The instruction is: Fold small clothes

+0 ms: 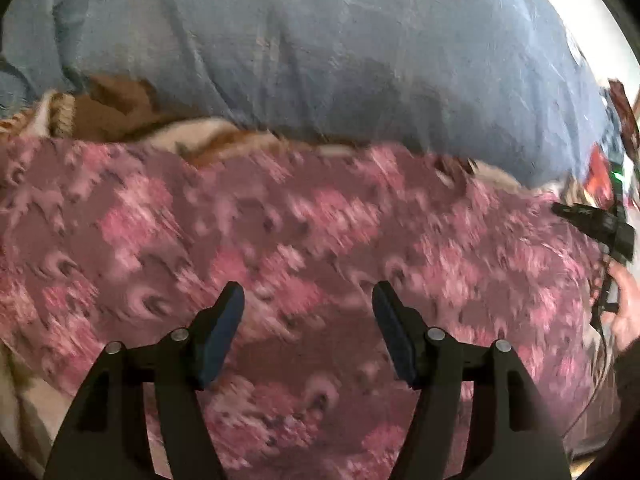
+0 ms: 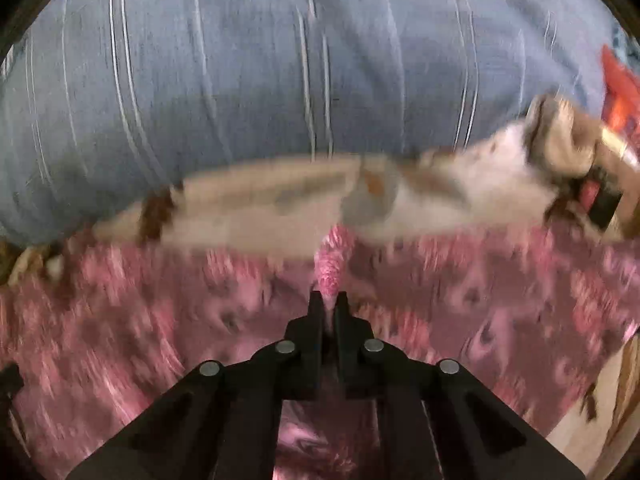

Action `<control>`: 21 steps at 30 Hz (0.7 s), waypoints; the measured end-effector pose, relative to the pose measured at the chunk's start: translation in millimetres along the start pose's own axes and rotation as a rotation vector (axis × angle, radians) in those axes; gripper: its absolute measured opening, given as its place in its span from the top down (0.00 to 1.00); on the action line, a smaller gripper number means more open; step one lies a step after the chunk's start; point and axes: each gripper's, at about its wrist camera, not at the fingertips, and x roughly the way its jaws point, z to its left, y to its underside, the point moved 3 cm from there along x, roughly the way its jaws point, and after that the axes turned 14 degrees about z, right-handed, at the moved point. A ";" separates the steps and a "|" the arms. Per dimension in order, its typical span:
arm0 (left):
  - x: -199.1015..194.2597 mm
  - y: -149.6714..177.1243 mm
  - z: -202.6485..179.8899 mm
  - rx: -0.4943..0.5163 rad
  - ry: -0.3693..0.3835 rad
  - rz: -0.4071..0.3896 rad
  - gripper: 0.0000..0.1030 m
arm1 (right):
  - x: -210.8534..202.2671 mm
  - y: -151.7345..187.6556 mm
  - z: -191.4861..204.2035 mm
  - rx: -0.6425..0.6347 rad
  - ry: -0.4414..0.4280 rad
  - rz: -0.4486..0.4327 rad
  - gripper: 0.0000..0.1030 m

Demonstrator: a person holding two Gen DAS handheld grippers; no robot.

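A blue striped bedsheet [image 2: 248,92] carries a cream-and-brown cloth [image 2: 256,204] and the pink patterned garment [image 1: 320,240].

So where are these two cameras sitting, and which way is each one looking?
Left wrist view: sits on the left gripper, looking down along its open jaws at the pink patterned garment; the person's other hand shows at the right edge.
Right wrist view: sits on the right gripper, looking down along its jaws, shut on a pinched fold of the garment.
Both show: the pink garment, the blue bedding beyond it, and beige-and-brown cloth between.
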 end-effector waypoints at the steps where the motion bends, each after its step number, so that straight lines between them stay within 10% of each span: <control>1: -0.1 -4.5 6.4 -0.028 -0.028 -0.015 0.36 | -8.5 -5.3 -9.3 0.058 -0.047 -0.051 0.96; 6: 22.2 -4.8 18.4 -0.047 -0.109 0.034 0.34 | 41.6 -7.0 -24.4 0.100 -0.008 0.129 0.96; 12: -5.8 -3.2 1.4 -0.029 -0.001 -0.018 0.31 | -24.0 25.3 -20.1 0.112 -0.267 -0.089 0.87; 17: 23.5 9.0 -15.8 0.050 -0.120 0.040 0.29 | 26.1 76.6 6.0 0.006 -0.167 0.092 0.89; 21: 17.2 13.1 -22.5 0.106 -0.146 0.014 0.27 | -6.6 81.1 -19.3 0.099 -0.220 -0.012 0.89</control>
